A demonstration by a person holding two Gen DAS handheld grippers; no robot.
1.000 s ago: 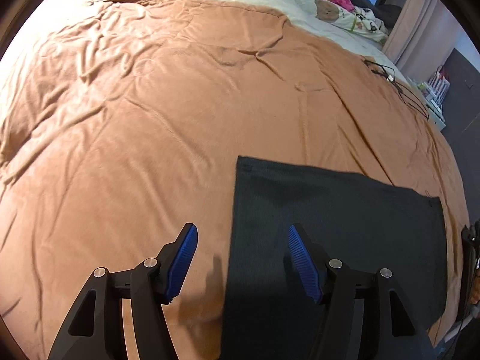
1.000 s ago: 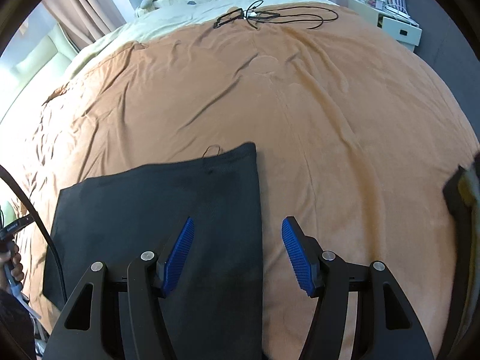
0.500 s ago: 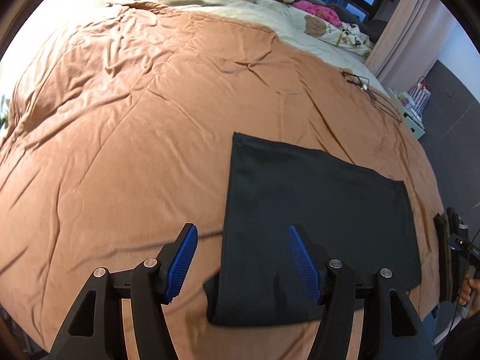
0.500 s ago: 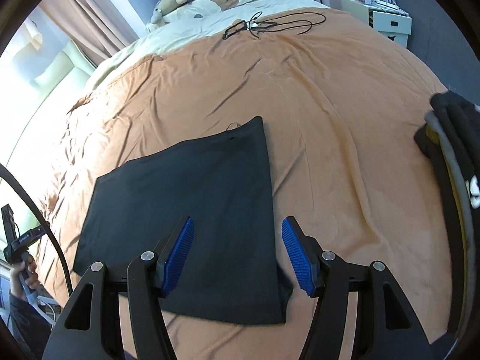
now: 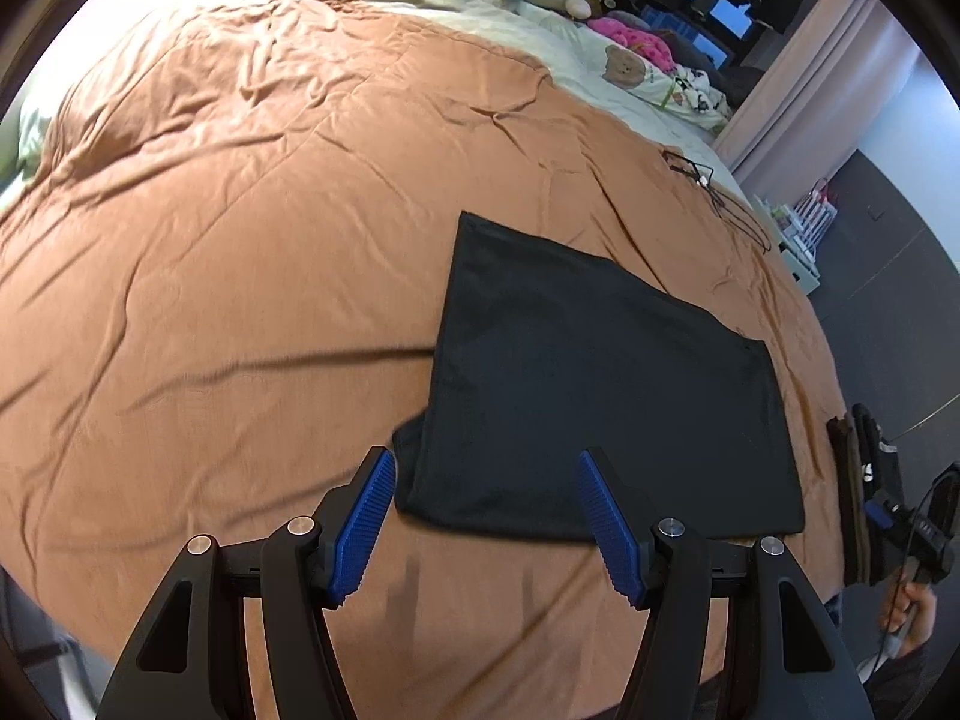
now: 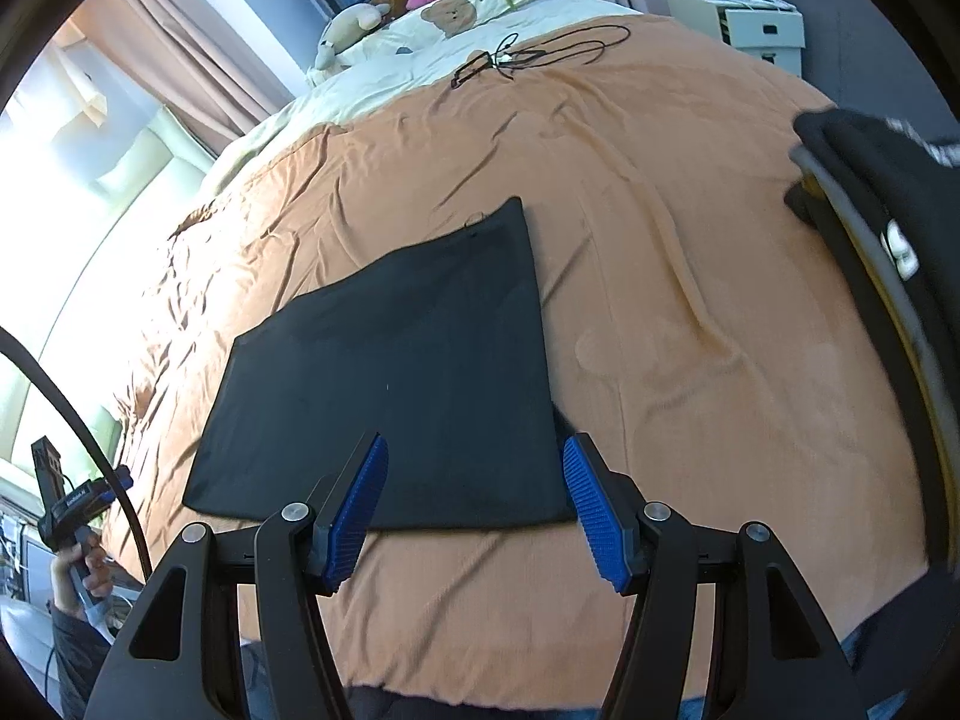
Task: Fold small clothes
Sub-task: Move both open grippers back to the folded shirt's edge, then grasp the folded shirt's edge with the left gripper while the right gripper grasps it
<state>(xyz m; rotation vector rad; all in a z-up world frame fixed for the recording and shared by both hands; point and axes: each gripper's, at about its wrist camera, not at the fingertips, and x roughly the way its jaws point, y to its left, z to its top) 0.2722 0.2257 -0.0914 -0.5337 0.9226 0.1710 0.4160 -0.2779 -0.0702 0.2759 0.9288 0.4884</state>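
Both tools hung back off the near edge of the bed, jaws apart and empty. The left gripper (image 5: 486, 516) framed the near-left corner of the black garment (image 5: 606, 396), where a small flap stuck out; the right gripper (image 6: 474, 510) framed its near-right corner. So each hand sat about equally close to its own corner, and the cloth lay straight ahead and below, its long side running left to right along the bed's near edge over the orange bedspread (image 5: 228, 276). Off by the bed's right edge a dark folded stack (image 6: 888, 228) waited. Far up by the head of the bed, a black cable (image 6: 540, 54) and soft toys. Compared with a second back, both views had pulled away: the garment's near edge, then cut off below the frame, now showed whole. My read: next fold runs side to side.
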